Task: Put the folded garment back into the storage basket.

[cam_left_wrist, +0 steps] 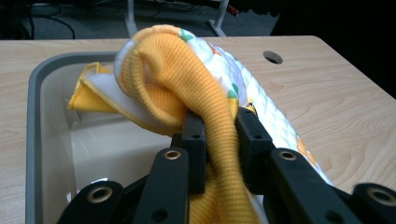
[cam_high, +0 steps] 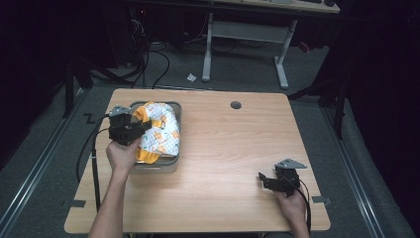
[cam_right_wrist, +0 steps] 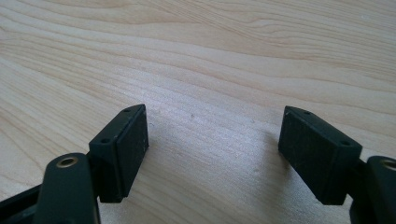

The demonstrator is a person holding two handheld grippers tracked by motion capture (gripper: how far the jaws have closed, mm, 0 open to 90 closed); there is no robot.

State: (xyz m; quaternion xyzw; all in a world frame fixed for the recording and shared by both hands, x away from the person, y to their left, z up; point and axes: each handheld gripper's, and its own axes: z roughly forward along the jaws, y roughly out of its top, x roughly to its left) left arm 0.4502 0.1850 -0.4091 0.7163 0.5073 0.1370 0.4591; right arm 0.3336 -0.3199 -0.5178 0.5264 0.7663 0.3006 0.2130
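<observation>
Nearest us, our left gripper (cam_left_wrist: 219,135) pinches the yellow cloth (cam_left_wrist: 196,88) over the grey tub (cam_left_wrist: 35,116) near the surface's (cam_high: 223,148) left edge; our right gripper (cam_right_wrist: 215,149) rests wide apart, near the right front corner.

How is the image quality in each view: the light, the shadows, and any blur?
High view: table evenly lit, surroundings very dark, picture soft. Left gripper view: the yellow cloth is sharp, the near claw parts slightly soft, a pale sheen inside the grey bin. Right gripper view: wood grain is clear, with soft shadows beside the open claw.
</observation>
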